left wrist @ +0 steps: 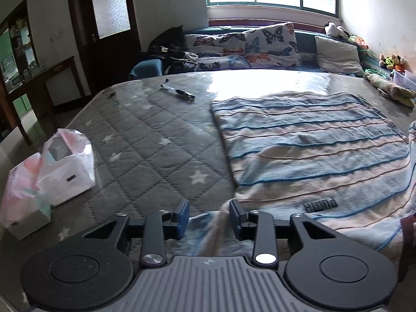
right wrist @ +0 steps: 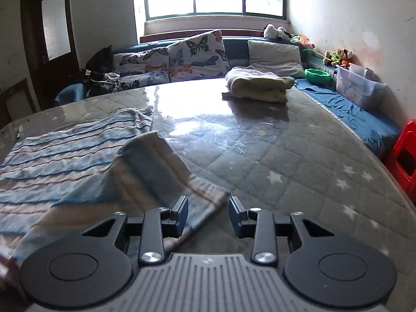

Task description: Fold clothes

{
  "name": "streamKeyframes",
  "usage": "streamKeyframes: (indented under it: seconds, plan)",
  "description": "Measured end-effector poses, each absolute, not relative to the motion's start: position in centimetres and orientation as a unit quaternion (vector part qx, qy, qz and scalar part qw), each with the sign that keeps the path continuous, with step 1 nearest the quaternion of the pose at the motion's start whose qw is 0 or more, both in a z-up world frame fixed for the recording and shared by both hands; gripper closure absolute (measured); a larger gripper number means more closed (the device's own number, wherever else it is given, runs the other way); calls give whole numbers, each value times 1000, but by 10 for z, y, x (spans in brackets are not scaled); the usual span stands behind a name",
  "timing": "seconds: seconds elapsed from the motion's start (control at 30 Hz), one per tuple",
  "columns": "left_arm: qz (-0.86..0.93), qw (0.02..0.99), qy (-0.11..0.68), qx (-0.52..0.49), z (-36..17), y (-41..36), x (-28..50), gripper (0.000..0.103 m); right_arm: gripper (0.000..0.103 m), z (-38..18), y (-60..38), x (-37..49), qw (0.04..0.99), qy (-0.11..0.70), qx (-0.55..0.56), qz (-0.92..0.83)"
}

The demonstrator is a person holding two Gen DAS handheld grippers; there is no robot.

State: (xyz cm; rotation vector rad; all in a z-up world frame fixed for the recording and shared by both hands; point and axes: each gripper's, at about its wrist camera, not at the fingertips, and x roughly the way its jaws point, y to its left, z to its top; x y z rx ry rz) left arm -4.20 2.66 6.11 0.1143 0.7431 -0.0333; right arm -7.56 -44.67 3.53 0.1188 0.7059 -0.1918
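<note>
A blue, white and pink striped garment [left wrist: 312, 150] lies spread on the grey quilted mattress [left wrist: 145, 140]. Its near left corner runs under my left gripper [left wrist: 209, 215], which stands open with the cloth loose between the pads. In the right wrist view the same striped garment [right wrist: 65, 161] has its right edge folded over in a raised flap [right wrist: 153, 161]. The cloth's near right corner lies between the fingers of my right gripper [right wrist: 208, 214], which is open too and does not press on it.
White plastic bags [left wrist: 49, 171] sit on the mattress's left edge and a black pen-like tool [left wrist: 178, 93] lies farther back. A folded yellow-white cloth pile [right wrist: 257, 84] rests at the far right. Butterfly pillows [right wrist: 197, 54], a clear bin [right wrist: 356, 85] and a red stool [right wrist: 403, 161] line the edges.
</note>
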Motion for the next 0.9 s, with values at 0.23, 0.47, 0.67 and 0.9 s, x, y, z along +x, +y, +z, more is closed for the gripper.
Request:
streamKeyframes:
  seconds: [0.23,0.47,0.67,0.9]
  plan:
    - [-27,929,364,56,61,12,-36,60,64,13,-448,-48,928,354,58,-104]
    - [-42,929,363,60,58,-4,-25,58,71,12,-453,-55,930,344,55,-119]
    - [-49,927,367,59,53,-14,-16,55,98,14,-453,-65,935,334,73,-98]
    - [-55,926,368,65,50,-21,-12,50,99,36,-453,-109,942,308,48,-127]
